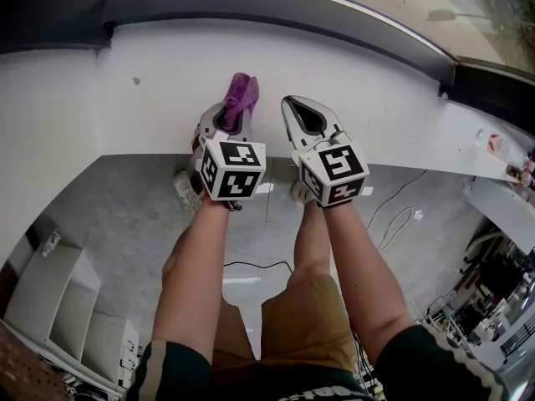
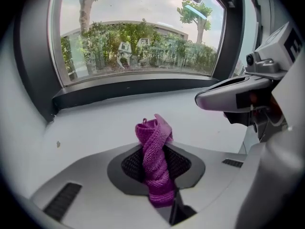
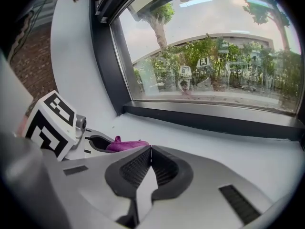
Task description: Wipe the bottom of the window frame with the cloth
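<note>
A purple knitted cloth (image 1: 241,94) (image 2: 155,161) is pinched upright between the jaws of my left gripper (image 1: 231,117) (image 2: 156,162), its free end sticking out past the tips over the white window sill (image 1: 167,98). My right gripper (image 1: 306,117) (image 3: 149,162) hovers just to the right of it, shut with nothing between its jaws. In the right gripper view the cloth (image 3: 126,144) shows at the left. The dark bottom bar of the window frame (image 1: 276,7) (image 2: 133,87) (image 3: 209,118) runs along the far edge of the sill, apart from both grippers.
A small dark speck (image 1: 135,81) lies on the sill at the left. The dark frame upright (image 2: 33,61) closes the left corner. Below the sill is a grey floor (image 1: 125,215) with a cable (image 1: 393,207) and white shelving (image 1: 58,299).
</note>
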Motion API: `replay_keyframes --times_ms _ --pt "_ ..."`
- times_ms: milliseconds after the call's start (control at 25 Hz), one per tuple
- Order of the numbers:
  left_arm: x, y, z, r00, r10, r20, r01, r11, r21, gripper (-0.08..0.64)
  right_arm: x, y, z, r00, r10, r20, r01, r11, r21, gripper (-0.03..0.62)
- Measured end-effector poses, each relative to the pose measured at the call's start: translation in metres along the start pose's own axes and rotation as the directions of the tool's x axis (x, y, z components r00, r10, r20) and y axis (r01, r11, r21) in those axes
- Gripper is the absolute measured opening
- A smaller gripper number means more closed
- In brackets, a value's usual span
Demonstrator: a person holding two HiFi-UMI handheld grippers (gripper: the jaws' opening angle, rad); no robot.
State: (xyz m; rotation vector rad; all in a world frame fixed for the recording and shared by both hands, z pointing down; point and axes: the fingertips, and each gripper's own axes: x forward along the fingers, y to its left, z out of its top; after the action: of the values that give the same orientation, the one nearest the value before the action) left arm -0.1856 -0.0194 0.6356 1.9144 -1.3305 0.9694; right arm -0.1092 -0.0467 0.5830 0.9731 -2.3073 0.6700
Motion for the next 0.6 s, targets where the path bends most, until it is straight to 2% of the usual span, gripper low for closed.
replay_keyframes --times_ms 280,600 --pt "-0.010 0.036 -0.010 1.000 0.024 -0.006 -0.024 1.000 -0.002 0.084 0.018 0.026 0.014 1.000 0.020 0.010 -0.020 1.000 -0.014 0.014" --pt "-0.026 0.086 -0.025 0.998 0.058 -0.014 -0.059 0.997 -0.053 0.084 0.039 0.067 0.015 0.998 0.055 0.002 -0.055 0.998 -0.020 0.014"
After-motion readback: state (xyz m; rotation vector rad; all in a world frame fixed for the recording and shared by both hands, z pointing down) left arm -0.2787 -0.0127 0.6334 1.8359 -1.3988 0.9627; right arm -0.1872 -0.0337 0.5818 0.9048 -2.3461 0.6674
